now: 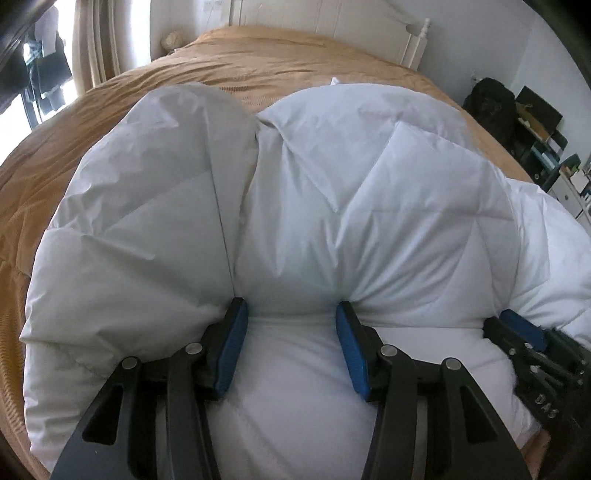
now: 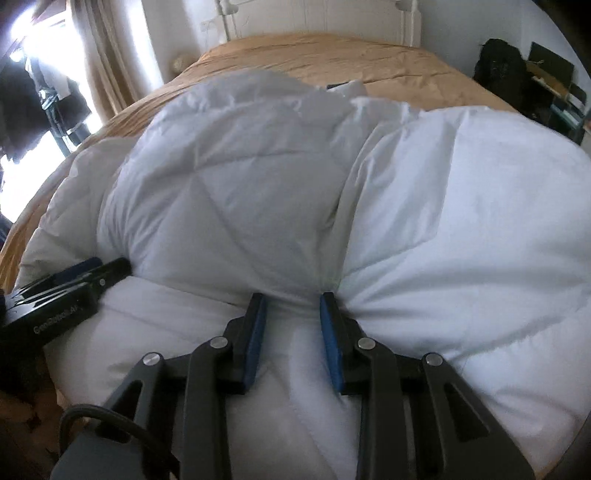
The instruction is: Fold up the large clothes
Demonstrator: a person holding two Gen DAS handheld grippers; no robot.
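A big white quilted duvet (image 1: 369,184) (image 2: 229,192) lies bunched in puffy folds on the bed. In the left wrist view my left gripper (image 1: 288,304) has a thick fold bulging between its blue pads (image 1: 232,343), and creases fan out from the tips. My right gripper (image 1: 517,321) bites the same near edge just to the right. In the right wrist view the right gripper (image 2: 293,297) pinches a narrower gather, with the cloth puckered hard around its pads (image 2: 330,343). The left gripper (image 2: 107,266) rests on the duvet at the far left of that view.
A tan bedspread (image 1: 258,62) (image 2: 332,55) covers the bed up to a white headboard (image 1: 314,18). Curtains and a bright window (image 2: 92,55) stand on the left. A black bag (image 1: 487,103) and cluttered shelves (image 1: 546,147) stand on the right. A cable (image 2: 110,417) loops at the bottom left.
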